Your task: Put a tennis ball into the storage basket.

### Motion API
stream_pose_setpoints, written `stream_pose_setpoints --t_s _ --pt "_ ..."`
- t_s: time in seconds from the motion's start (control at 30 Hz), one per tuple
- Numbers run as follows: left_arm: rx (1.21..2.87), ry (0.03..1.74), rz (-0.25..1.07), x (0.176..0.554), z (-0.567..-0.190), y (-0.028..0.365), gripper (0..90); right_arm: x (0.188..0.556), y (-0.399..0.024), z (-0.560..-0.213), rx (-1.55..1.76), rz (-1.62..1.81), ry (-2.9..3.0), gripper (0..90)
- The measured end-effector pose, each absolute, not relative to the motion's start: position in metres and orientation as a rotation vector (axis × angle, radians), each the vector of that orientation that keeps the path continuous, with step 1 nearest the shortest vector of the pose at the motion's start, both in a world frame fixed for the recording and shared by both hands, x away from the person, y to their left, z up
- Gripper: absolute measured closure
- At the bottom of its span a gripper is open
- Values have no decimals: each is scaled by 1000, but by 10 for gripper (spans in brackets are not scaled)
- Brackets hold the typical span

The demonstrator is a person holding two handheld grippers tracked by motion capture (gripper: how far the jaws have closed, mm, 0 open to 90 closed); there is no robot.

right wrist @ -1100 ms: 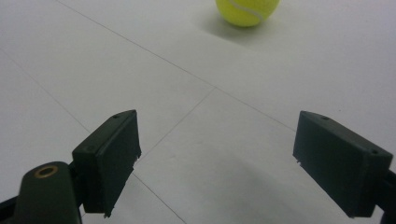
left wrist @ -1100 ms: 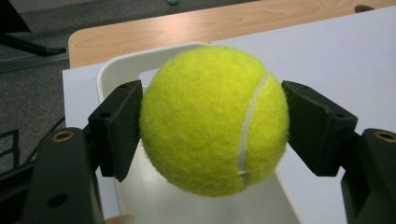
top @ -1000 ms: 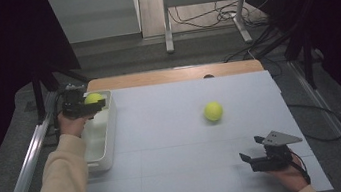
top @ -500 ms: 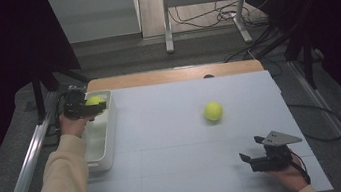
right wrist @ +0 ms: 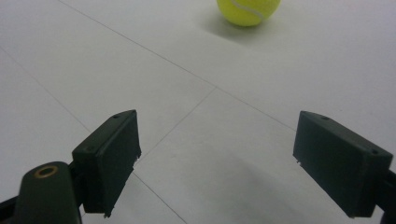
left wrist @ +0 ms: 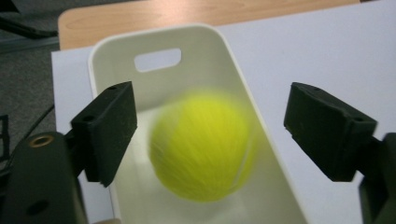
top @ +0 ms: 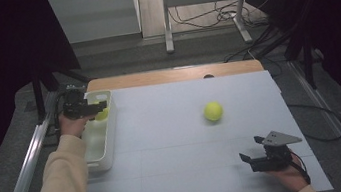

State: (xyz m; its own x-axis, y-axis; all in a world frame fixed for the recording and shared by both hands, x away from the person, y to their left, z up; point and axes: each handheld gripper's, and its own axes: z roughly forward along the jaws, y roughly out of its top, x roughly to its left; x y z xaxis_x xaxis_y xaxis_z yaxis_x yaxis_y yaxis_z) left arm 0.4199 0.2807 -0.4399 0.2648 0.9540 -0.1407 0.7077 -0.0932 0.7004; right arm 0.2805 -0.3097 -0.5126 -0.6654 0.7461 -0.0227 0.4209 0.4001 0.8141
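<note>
My left gripper [top: 98, 106] hovers over the far end of a white bin [top: 112, 134] at the table's left edge. Its jaws have just been opening, and a yellow tennis ball [left wrist: 203, 147] is blurred between them, touching neither pad, over the inside of the bin [left wrist: 187, 42]. From above, that ball [top: 102, 114] sits just under the jaws. A second tennis ball [top: 213, 111] lies on the white sheet right of centre. My right gripper [top: 253, 150] rests open near the front right corner, with nothing between its jaws [right wrist: 217, 135], and the second ball [right wrist: 248, 10] lies well ahead of it.
A white sheet [top: 175, 146] covers the table, with a strip of bare wood [top: 170, 75] at the back. A metal rail [top: 22, 172] runs along the left side. A stand's legs and cables [top: 208, 17] lie on the floor beyond.
The left gripper's jaws have parted and let go of the tennis ball, which now sits lower, dropping toward the bin. Neither hand has shifted.
</note>
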Motion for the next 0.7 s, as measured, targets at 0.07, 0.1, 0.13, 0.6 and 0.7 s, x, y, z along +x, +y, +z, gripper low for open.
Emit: stream_pose_setpoints --t_s 0.07,0.1,0.13,0.6,0.7 --pt "1850 1507 466 419 -439 280 150 280 -310 -513 1004 1159 2278 153" --pt "1851 1497 477 418 -438 280 150 280 -310 -513 1003 1160 2278 154" --pt "1847 1486 479 417 -436 280 149 280 -310 -513 1004 1160 2277 153" --pt "1833 1391 481 400 -429 277 148 280 -310 -512 1005 1161 2275 154" --pt "1827 1360 461 394 -428 275 150 280 -310 -512 1006 1156 2274 154"
